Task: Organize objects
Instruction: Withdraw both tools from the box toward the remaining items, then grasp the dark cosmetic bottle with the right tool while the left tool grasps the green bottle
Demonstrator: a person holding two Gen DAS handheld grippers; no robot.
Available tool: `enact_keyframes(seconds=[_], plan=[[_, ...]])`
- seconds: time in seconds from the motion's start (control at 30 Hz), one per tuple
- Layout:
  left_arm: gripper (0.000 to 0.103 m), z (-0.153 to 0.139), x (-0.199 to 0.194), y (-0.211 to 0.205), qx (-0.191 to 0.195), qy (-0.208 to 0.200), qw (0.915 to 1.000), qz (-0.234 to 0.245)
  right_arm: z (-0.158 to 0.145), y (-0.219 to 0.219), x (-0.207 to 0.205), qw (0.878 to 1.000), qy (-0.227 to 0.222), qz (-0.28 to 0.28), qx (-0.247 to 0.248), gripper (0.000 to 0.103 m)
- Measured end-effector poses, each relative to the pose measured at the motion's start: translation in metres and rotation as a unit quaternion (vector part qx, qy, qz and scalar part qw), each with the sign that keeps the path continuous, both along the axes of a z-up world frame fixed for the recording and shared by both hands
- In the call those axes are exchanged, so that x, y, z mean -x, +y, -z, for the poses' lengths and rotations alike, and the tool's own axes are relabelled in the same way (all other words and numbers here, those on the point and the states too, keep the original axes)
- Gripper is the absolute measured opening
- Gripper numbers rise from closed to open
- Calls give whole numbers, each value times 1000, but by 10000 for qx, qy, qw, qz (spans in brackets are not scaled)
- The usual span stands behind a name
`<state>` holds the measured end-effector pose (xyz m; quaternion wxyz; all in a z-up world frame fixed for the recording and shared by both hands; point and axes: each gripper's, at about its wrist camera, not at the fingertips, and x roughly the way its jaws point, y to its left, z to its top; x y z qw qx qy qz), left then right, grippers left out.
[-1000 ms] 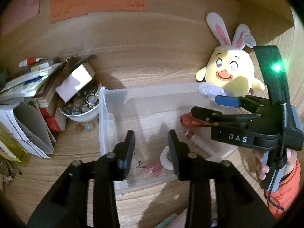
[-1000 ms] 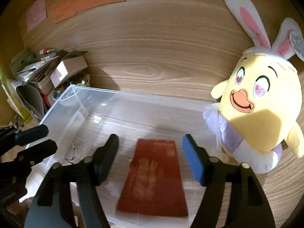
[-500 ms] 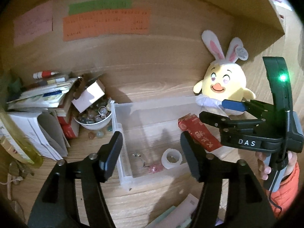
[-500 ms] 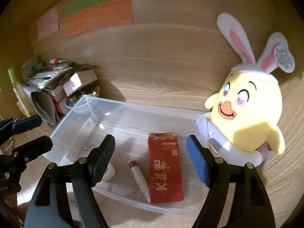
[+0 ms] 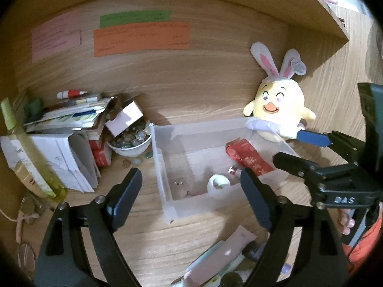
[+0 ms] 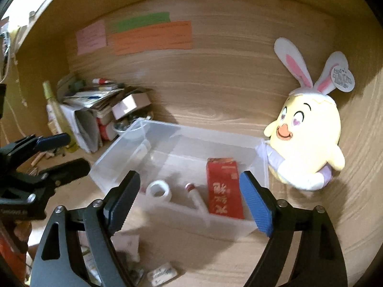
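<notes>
The bench (image 5: 148, 229) is pale wood grain, set in a wooden alcove whose back panel (image 6: 215, 81) carries the same grain. Pink, green and orange paper notes (image 5: 141, 38) are stuck on that panel at about 11 o'clock in the left wrist view.

A clear plastic bin (image 6: 172, 134) sits mid-bench. Inside it lie a red packet (image 6: 223, 187) at the right end, a small tube (image 6: 197, 196) just beside it, and a white tape roll (image 6: 158, 191) further left.

At 2 o'clock of the bin a yellow plush chick with rabbit ears (image 6: 308, 138) leans on the back panel, touching the bin's far right corner.

At 9 o'clock is a heap of papers and books (image 5: 69, 117), a white bowl of glass beads (image 5: 130, 143) and a yellow-green bottle (image 5: 28, 157). More packets (image 5: 222, 251) lie loose at 6 o'clock on the near bench edge.

The left tool (image 5: 189, 191) and the right tool (image 6: 189, 199) both hang above the bin's near side; each has just been spreading its jaws, which stand wide with nothing gripped. A hand in an orange sleeve (image 5: 347, 220) carries the right tool.
</notes>
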<state>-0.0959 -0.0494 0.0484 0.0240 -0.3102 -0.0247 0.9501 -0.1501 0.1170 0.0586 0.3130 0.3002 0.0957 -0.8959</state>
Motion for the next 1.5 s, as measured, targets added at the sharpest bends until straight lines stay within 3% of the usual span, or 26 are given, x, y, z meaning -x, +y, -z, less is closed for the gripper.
enact_keyframes(seconds=[0.27,0.9,1.07,1.2,1.5], plan=[[85,20,-15,-11,-36,-275,9996,-100,26,5,-26,9997,-197,32,-115,83],[85,53,-44,-14,-229,-680,9969,-336,70,10,-54,9927,-1168,-252,161,82],[85,54,-54,-13,-275,-678,9966,-371,76,4,-56,9901,-1331,-426,114,68],[90,55,-60,-11,-214,-693,9967,-367,78,0,-60,9890,-1365,-572,78,65],[93,60,-77,-13,-291,-797,9956,-393,90,-11,-60,9854,-1531,-742,1,41]])
